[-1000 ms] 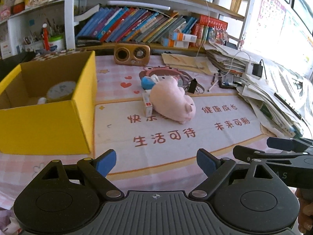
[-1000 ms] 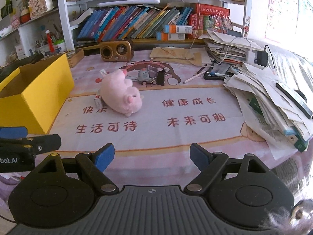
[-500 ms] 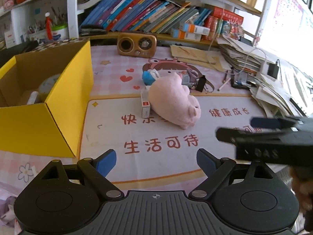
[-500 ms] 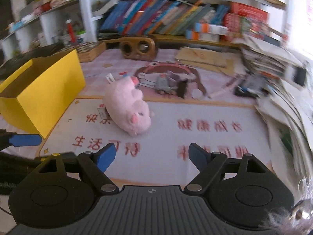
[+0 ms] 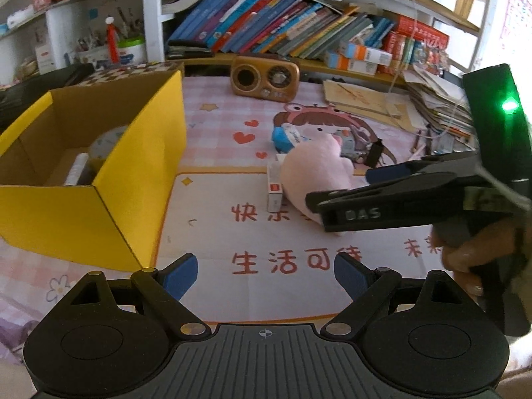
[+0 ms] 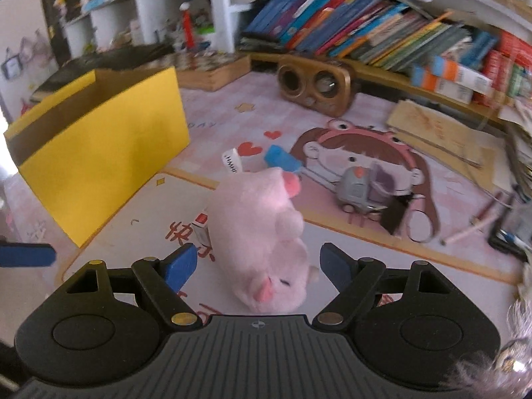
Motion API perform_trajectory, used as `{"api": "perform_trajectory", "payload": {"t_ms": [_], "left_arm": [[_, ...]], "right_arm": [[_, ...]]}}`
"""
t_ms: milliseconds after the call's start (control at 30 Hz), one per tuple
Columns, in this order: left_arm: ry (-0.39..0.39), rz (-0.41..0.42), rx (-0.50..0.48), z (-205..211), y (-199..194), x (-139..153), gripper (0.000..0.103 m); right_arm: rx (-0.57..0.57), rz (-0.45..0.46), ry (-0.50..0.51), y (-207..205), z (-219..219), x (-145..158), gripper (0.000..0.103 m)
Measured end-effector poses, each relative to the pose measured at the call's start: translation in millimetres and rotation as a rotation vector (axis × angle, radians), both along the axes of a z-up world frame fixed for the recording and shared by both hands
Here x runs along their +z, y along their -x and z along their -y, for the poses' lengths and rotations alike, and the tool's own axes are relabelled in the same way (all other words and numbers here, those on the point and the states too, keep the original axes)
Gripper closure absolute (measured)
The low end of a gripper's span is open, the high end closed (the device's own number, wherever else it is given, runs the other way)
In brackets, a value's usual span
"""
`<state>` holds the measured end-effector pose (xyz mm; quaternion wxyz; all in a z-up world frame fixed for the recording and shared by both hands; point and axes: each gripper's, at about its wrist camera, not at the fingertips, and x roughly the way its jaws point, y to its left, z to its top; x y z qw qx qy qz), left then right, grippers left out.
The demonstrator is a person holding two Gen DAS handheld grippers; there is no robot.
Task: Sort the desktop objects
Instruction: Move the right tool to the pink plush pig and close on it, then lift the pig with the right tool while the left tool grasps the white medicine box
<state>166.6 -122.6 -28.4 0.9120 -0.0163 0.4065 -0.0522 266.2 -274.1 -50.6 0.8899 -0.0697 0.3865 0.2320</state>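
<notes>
A pink plush pig (image 6: 262,236) lies on the printed desk mat, also seen in the left wrist view (image 5: 316,173). My right gripper (image 6: 257,266) is open, its blue pads on either side of the pig's head end; it appears in the left wrist view (image 5: 349,196) in front of the pig. My left gripper (image 5: 266,274) is open and empty over the mat's front. A small white and red box (image 5: 275,188) lies against the pig. A blue pack (image 6: 282,159) and a grey toy car (image 6: 357,189) lie behind. The yellow box (image 5: 143,153) holds a clock (image 5: 106,141).
A brown radio (image 6: 316,83) stands at the back under a shelf of books (image 5: 282,30). Stacked papers (image 5: 435,99) and pens fill the right side. A wooden tray (image 6: 212,69) sits behind the yellow box.
My right gripper has swung left and forward until its open fingers flank the pig. My left gripper has drifted slightly forward. The objects on the mat have not moved.
</notes>
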Motion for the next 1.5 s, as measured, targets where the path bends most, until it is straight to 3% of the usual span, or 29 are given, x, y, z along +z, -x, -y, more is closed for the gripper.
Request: {"api": "perform_trajectory", "payload": {"t_ms": [133,167,300,500,767,900,967,1333,1500], "left_arm": [[-0.014,-0.003,0.028,-1,-3,1,0.012],[-0.017,-0.003,0.032,-1,-3,2,0.012],[-0.023,-0.005,0.046,-1,-8,2,0.012],[-0.012,-0.004,0.003,11,-20,0,0.012],[-0.011,0.019,-0.021,19,-43,-10,0.015],[-0.008,0.015,0.013,17,-62,-20,0.026],[-0.008,0.011,0.023,17,-72,-26,0.039],[-0.073,0.006,-0.006,37,-118,-47,0.065],[-0.076,-0.023,-0.011,33,-126,-56,0.088]], "right_arm": [[0.019,-0.018,0.028,-12,-7,-12,0.028],[0.019,-0.019,0.037,-14,-8,-14,0.036],[0.036,-0.028,0.010,-18,1,-14,0.047],[-0.070,-0.014,-0.058,-10,30,2,0.049],[-0.249,0.017,-0.077,14,79,18,0.049],[-0.283,0.015,-0.083,28,91,20,0.049],[-0.285,0.004,-0.089,34,93,19,0.049],[-0.262,-0.030,-0.087,40,94,17,0.049],[-0.266,-0.033,-0.084,41,96,16,0.049]]}}
